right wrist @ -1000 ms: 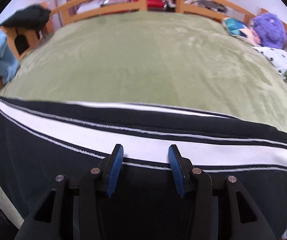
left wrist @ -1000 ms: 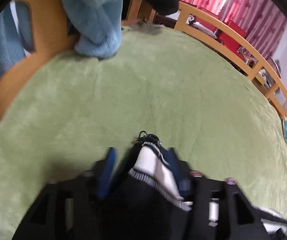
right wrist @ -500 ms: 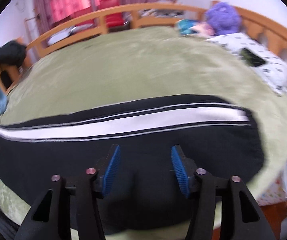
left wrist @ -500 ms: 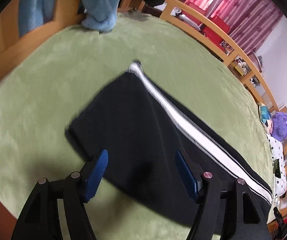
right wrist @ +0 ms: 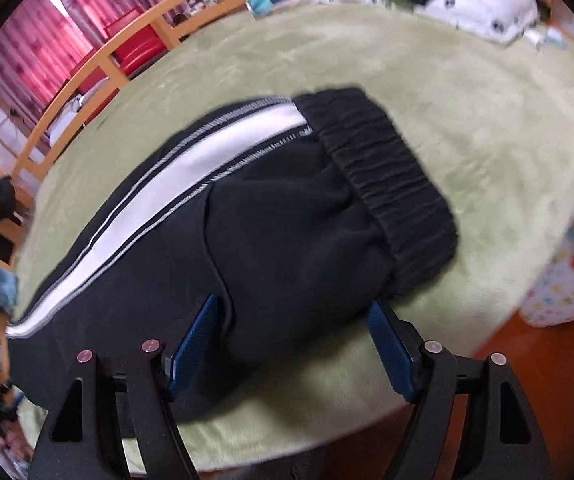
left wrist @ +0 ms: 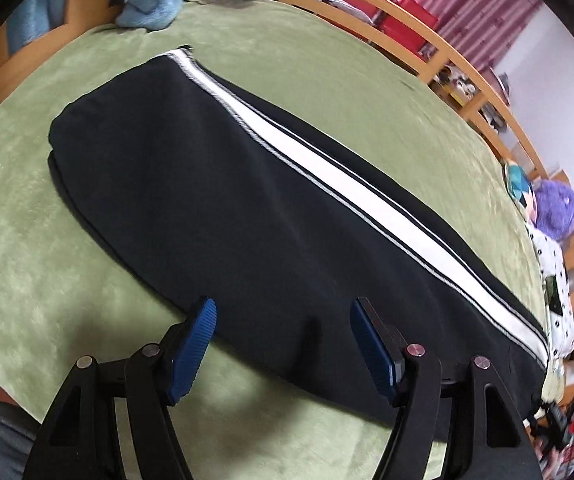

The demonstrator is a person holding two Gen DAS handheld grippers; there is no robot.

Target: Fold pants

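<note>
The black pants (left wrist: 223, 200) with a white side stripe (left wrist: 327, 168) lie flat and stretched long on the green blanket (left wrist: 47, 264). My left gripper (left wrist: 283, 320) is open and empty, hovering at the near edge of the pants toward the leg end. In the right wrist view the pants (right wrist: 271, 240) show their ribbed elastic waistband (right wrist: 391, 184) at the right. My right gripper (right wrist: 293, 324) is open and empty, its blue pads either side of the near edge close to the waistband.
A wooden bed rail (left wrist: 439, 52) runs along the far side with red curtains behind. A blue fuzzy blanket (left wrist: 147, 4) hangs at the far left corner. A purple plush (left wrist: 555, 212) and spotted bedding (right wrist: 467, 4) lie at the head end. A patterned bin (right wrist: 567, 280) stands off the bed's right.
Both grippers have let go of the pants and opened wide. They pulled back from the fabric, which now lies flat. The right gripper has swung toward the waistband end.
</note>
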